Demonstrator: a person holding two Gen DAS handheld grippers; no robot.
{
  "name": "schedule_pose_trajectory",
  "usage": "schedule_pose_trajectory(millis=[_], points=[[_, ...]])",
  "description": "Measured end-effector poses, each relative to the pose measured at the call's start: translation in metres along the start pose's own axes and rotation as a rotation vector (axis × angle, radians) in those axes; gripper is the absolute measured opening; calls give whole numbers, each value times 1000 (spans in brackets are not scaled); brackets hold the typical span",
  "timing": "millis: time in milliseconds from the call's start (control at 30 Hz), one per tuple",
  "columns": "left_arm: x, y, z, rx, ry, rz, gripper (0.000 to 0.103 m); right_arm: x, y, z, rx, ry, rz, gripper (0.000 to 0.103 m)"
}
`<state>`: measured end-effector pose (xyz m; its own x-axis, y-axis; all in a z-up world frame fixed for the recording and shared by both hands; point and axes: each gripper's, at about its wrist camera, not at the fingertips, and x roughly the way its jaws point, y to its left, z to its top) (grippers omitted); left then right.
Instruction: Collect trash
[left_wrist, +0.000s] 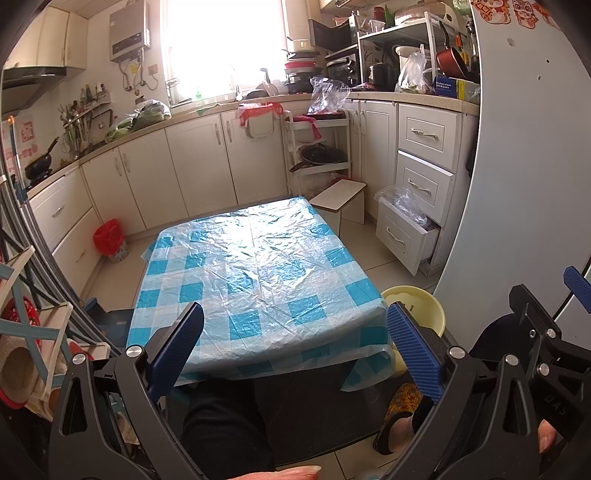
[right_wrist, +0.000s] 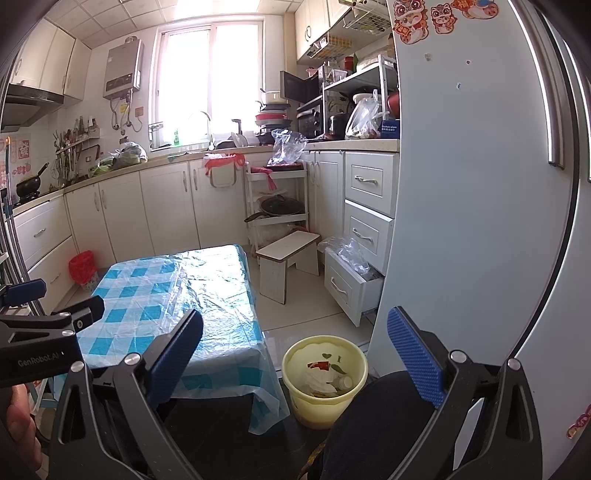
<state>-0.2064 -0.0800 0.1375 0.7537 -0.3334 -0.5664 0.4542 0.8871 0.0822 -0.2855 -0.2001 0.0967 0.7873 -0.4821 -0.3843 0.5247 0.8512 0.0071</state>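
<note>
A low table (left_wrist: 255, 266) (right_wrist: 177, 295) under a blue-and-white checked plastic cover stands in the kitchen, nothing lying on it. A pale yellow bin (right_wrist: 325, 380) (left_wrist: 417, 308) sits on the floor at the table's near right corner and holds crumpled paper, wrappers and a small bottle. My left gripper (left_wrist: 295, 347) hovers open over the table's near edge, nothing between its blue pads. My right gripper (right_wrist: 295, 362) is open too, held above the bin, with nothing in it. The left gripper's body (right_wrist: 48, 332) shows at the left of the right wrist view.
A white fridge (right_wrist: 461, 221) stands close on the right. A small wooden stool (right_wrist: 288, 258) and an open bottom drawer (right_wrist: 354, 284) with plastic bags lie beyond the table. A red-lined bin (left_wrist: 110, 240) stands by the left cabinets. The person's dark-clothed legs (left_wrist: 225, 432) are below me.
</note>
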Motion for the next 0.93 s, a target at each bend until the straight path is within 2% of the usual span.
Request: schedule_pose_trajectory(millis=[433,567,600,667,800,933], points=[[0,8,-5,3,6,-20,95,0,-1,-2,2,4,-3,96],[-10,1,-8,64,-67,57,95,0,-2,-2,3,1,-4,96],[-11,-1,-8,76,-72,58,95,-1,-2,-2,4,-2,-5,96],[-10,-1,-8,73,-57,46,95,-2,-2,-3,9,-7,-8,96],[2,9,-7,22,23,-14,95,-4,-3,-3,14,-15,-17,96],[3,14,-9,3,31,-18,95,-3,-3,-5,16,-11,-21,96]])
